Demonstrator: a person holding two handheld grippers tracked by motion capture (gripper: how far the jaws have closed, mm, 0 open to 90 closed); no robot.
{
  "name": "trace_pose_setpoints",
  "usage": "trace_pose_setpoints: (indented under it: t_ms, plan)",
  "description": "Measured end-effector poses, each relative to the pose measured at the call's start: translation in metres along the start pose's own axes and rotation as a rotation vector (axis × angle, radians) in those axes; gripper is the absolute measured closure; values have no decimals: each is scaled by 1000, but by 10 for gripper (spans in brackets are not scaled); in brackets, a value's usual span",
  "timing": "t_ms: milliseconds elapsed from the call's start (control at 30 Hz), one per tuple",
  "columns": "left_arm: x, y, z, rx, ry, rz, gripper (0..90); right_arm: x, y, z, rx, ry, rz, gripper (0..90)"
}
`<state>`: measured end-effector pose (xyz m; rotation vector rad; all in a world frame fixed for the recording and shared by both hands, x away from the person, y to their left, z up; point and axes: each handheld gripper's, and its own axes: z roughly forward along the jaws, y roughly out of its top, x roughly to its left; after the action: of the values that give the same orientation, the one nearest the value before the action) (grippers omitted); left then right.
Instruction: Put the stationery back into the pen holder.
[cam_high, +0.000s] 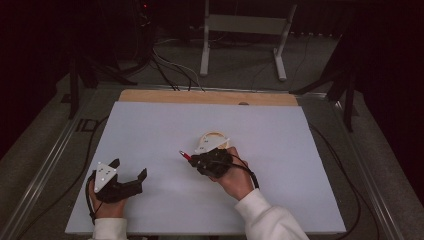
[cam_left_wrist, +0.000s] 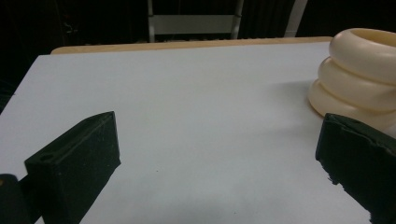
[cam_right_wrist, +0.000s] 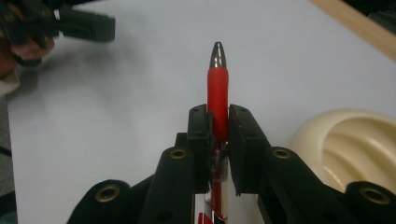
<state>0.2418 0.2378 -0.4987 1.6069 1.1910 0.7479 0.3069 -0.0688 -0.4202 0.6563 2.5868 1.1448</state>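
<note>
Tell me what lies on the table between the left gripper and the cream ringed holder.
Nothing: in the high view, bare white table runs from the open left gripper to the cream ringed holder. The left gripper view shows the same bare stretch.

The left gripper (cam_left_wrist: 219, 158) holds its two black jaws wide apart above the white table surface (cam_left_wrist: 187, 102), nothing between them. A cream ribbed holder (cam_left_wrist: 355, 74) of stacked rings stands near the surface's right edge, just beyond the right jaw.
</note>
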Motion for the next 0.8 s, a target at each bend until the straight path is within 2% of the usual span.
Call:
trace_pose_setpoints:
  t_ms: [167,467,800]
  plan:
    - [1,0,0,-8,8,-11,4,-3,9,-5,-42,1,16,806]
    - [1,0,-1,-7,12,-6,3,-11,21,-13,-124,13,57,805]
    - [1,0,0,-7,13,-7,4,-24,36,-24,-197,-24,63,805]
